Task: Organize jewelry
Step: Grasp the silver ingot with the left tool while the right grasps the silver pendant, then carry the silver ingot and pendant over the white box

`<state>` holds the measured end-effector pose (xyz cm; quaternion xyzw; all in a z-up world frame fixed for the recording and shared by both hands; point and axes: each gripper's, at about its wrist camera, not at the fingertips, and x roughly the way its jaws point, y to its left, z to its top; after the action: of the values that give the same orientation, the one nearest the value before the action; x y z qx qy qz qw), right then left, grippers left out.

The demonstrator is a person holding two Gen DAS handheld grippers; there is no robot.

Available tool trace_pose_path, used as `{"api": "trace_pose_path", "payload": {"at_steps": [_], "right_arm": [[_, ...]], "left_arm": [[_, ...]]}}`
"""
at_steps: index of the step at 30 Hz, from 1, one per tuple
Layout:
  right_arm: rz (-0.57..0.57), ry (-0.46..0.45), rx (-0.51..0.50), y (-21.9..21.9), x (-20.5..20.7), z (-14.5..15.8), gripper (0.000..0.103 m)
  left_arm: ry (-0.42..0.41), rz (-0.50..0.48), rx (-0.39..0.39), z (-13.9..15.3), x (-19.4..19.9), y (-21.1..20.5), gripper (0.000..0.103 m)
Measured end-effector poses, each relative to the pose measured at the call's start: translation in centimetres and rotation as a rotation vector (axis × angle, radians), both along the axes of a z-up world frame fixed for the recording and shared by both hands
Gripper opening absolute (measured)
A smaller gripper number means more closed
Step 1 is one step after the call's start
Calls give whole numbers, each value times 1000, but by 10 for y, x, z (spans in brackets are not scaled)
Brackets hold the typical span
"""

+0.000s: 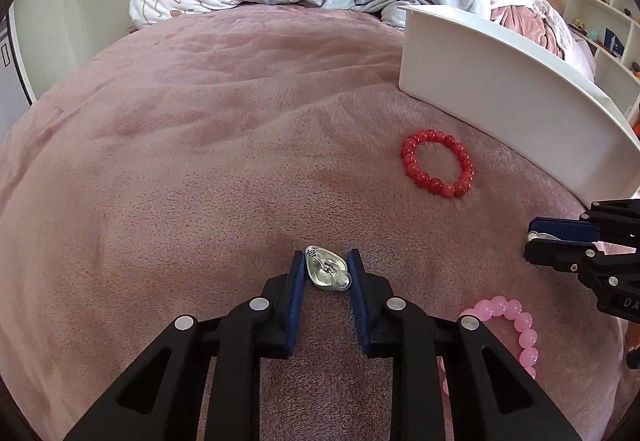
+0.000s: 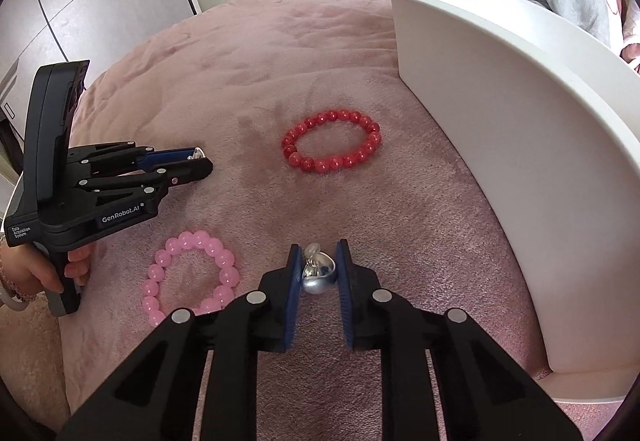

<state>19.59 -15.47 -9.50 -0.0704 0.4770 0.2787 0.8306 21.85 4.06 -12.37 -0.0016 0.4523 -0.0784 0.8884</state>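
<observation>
- While both grippers hover over the pink blanket (image 1: 200, 161), the left gripper (image 1: 326, 269) pinches a silver earring (image 1: 326, 271) between its blue pads.
- The right gripper (image 2: 318, 267) clamps a second silver earring (image 2: 318, 275).
- A red bead bracelet (image 2: 332, 141) lies near the white tray (image 2: 500, 121); a pink bead bracelet (image 2: 190, 277) lies apart.

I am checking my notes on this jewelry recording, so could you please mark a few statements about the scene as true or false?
1. Each gripper holds a silver earring. True: the left gripper and the right gripper each have a silver earring between the fingers.
2. The red bracelet lies inside the white box. False: it lies on the pink blanket beside the box.
3. The pink bracelet rests on the blanket. True.
4. The two bracelets touch. False: they lie apart.
</observation>
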Motion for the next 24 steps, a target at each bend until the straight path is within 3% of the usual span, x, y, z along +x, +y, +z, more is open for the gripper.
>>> {"api": "trace_pose_path", "payload": {"at_steps": [8, 24], "right_arm": [[-1, -42, 8, -13, -17, 22, 18], [-45, -148, 55, -48, -58, 84, 18]], "left_arm": [[-21, 18, -11, 16, -16, 7, 26], [-140, 34, -7, 93, -58, 8, 26]]}}
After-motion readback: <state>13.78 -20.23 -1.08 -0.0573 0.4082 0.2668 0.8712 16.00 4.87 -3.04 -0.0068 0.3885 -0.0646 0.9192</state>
